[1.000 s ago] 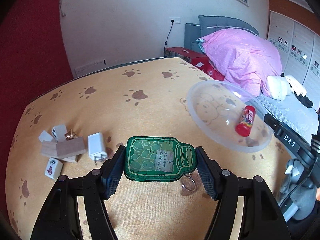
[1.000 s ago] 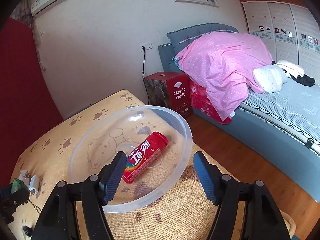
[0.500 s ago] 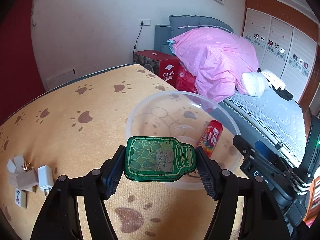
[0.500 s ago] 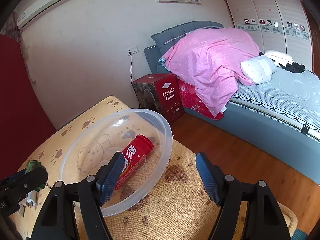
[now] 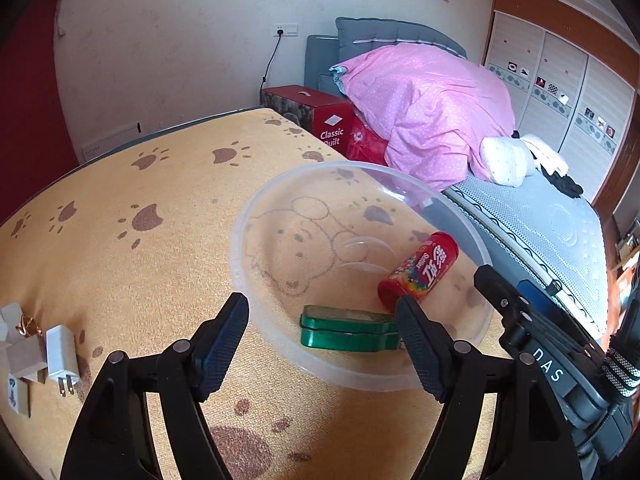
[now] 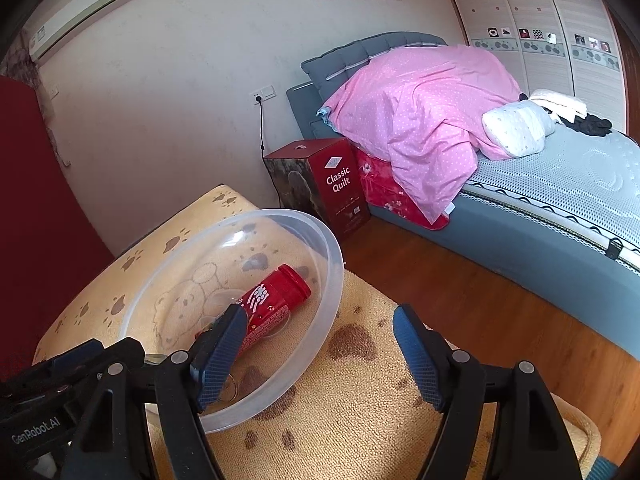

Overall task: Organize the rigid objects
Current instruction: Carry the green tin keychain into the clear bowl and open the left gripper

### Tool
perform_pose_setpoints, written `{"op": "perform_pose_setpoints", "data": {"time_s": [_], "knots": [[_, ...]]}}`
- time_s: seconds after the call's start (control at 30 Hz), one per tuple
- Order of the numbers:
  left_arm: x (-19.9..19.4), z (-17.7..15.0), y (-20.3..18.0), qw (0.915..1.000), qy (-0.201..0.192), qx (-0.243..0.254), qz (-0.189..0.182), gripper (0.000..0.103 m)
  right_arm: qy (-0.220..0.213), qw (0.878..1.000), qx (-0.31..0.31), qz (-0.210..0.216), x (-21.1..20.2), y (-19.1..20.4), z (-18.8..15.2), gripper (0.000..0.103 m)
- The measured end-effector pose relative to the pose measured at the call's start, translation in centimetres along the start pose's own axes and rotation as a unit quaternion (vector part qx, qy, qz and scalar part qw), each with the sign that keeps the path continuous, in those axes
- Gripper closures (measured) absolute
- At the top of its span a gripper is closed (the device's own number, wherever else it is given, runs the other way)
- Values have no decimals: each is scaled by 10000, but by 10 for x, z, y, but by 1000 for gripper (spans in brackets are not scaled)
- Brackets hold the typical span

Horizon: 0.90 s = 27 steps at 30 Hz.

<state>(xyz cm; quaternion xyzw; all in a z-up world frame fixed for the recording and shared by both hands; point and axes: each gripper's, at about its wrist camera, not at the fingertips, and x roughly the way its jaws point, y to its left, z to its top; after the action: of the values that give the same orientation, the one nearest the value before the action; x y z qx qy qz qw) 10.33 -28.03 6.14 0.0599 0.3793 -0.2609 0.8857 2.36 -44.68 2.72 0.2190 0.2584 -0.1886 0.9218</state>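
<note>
A green bottle-shaped tin (image 5: pixel 348 328) lies on its side inside the clear plastic bowl (image 5: pixel 256 208), next to a red candy tube (image 5: pixel 420 272). My left gripper (image 5: pixel 320 316) hangs over the bowl's near rim. Its jaws are opening and the tin sits loose below them, no longer gripped. In the right wrist view my right gripper (image 6: pixel 318 320) stands open at the bowl's (image 6: pixel 336 272) near right edge with nothing held, and the red tube (image 6: pixel 276 300) shows beyond its left finger. The tin is mostly hidden there.
At the table's left edge lie a white charger plug (image 5: pixel 60 352), a wooden block (image 5: pixel 28 360) and mahjong tiles (image 5: pixel 16 396). The orange paw-print cloth (image 5: pixel 160 280) covers the table. A red quilt box (image 6: pixel 332 184) and a bed (image 6: pixel 560 200) stand beyond, over wooden floor.
My left gripper carried the green tin rightwards from beside the small items to the bowl, then opened and dropped it in. The right gripper stayed in place and its jaws widened slightly.
</note>
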Motion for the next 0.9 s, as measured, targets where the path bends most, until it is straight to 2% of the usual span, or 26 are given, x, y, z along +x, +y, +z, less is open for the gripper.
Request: {"op": "perform_pose_setpoints", "data": {"time_s": [0.63, 0.77, 0.9], "knots": [[-25, -33, 30, 9985, 160, -255, 467, 24, -44, 10000, -81, 22, -3, 4, -1, 19], [-36, -40, 32, 9981, 130, -271, 539, 20, -50, 9999, -157, 38, -4, 7, -3, 18], [-45, -46, 38, 9976, 123, -316, 601, 20, -49, 9996, -258, 62, -6, 12, -4, 17]]}}
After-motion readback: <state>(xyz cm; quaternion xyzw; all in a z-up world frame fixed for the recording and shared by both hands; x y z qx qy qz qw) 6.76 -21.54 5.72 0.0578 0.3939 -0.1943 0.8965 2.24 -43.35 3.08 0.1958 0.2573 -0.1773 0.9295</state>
